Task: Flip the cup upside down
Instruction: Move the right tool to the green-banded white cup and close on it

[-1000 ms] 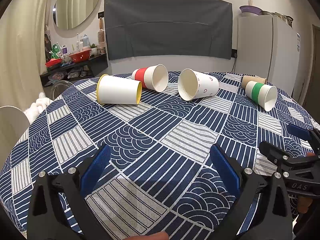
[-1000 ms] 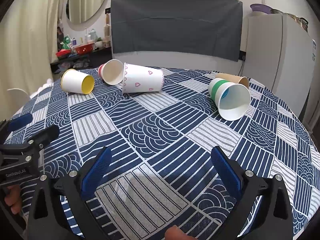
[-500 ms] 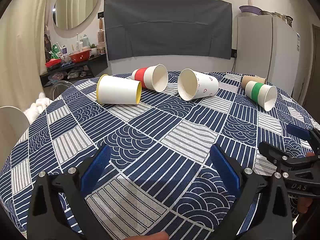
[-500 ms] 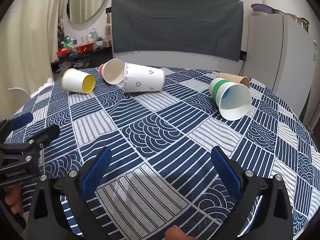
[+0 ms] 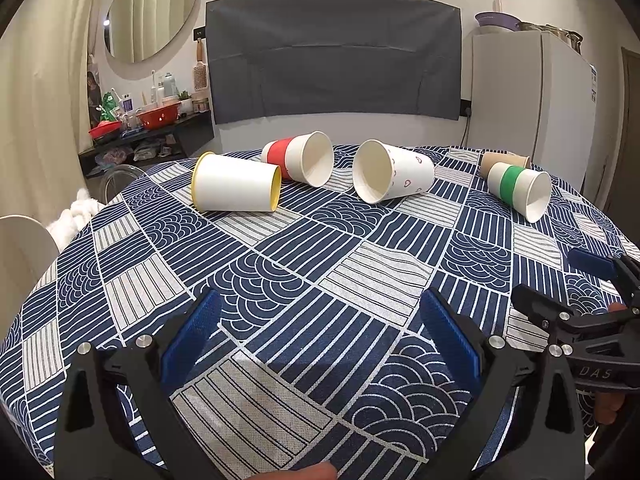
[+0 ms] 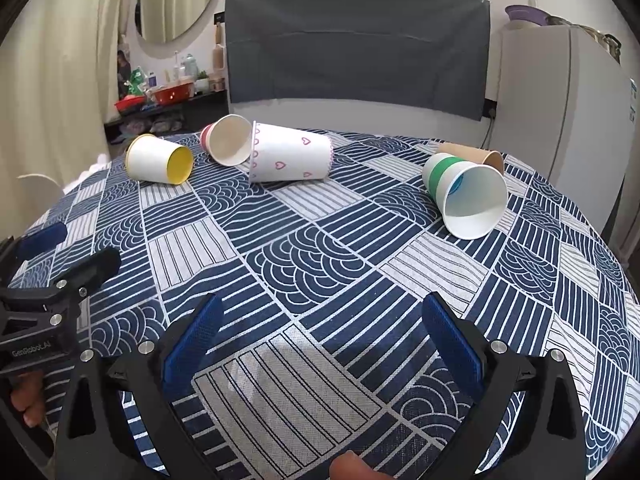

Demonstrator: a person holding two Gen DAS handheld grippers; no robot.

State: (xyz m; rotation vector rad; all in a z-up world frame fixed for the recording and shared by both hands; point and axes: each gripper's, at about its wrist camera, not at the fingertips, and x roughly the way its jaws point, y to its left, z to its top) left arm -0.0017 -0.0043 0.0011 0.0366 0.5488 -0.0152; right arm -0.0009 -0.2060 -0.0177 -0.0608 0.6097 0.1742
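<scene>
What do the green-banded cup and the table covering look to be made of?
Green-banded cup: apparently paper, matte white with a printed green band; the thin rolled rim and dull inside suggest a disposable cup. Table covering: seemingly woven fabric printed navy and white; a fine weave grain shows in the pale patches, and it drapes over the edge.

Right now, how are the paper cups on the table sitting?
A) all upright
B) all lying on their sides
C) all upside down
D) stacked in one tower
B: the yellow cup, red cup, heart cup, green cup and brown cup all lie on their sides on the tablecloth.
</scene>
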